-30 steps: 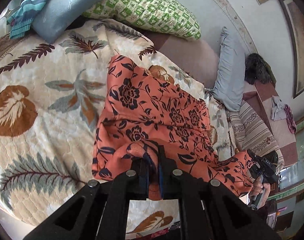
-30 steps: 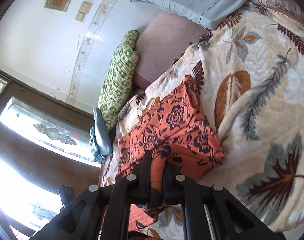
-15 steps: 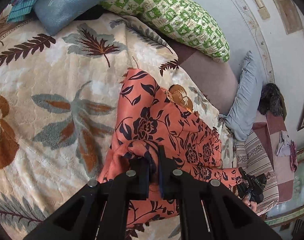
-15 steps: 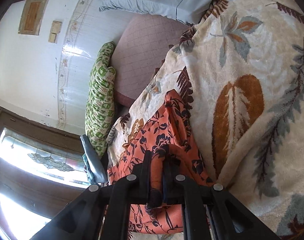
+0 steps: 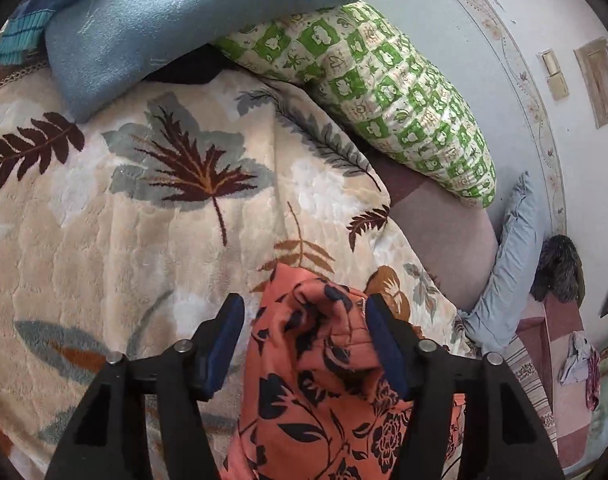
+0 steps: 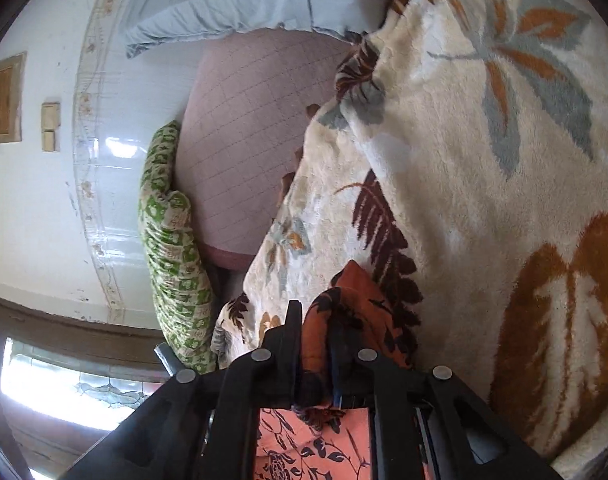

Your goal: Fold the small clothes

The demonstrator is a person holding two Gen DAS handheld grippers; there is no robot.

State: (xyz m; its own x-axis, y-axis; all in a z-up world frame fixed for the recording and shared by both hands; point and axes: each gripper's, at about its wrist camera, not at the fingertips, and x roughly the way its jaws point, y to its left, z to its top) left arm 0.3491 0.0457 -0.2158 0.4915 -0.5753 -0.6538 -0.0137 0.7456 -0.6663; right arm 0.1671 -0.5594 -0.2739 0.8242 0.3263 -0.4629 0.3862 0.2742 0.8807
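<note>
Both grippers have come forward and down across the bed since a second ago, carrying the orange flowered garment (image 5: 328, 384) with them, so far less of it shows spread out than before. One garment in play, two grippers, one leaf-patterned blanket (image 5: 115, 240) under it all.

Now the left gripper (image 5: 304, 344): its jaws have just been opening and they stand well apart. A bunched fold of the orange cloth sits between them. The left blue pad is clear of the fabric, with blanket showing in the gap; the cloth lies right against the right-hand pad, but nothing is pinched. So the left one has let go.

Over to the right gripper (image 6: 316, 354): its jaws stand close together with a wad of the same orange garment (image 6: 344, 312) squeezed between them, so that one is clamped on the cloth. Its jaws have just been opening a touch, yet the fabric is plainly pressed there.

The garment lies on the blanket, its bunched edge near the blanket's far border, the rest trailing back under both tools.

Beyond it I count one green checked pillow (image 5: 388, 96), a blue pillow (image 5: 175, 20) on top of it, and another pale blue pillow (image 5: 512, 264) by the wall.
</note>
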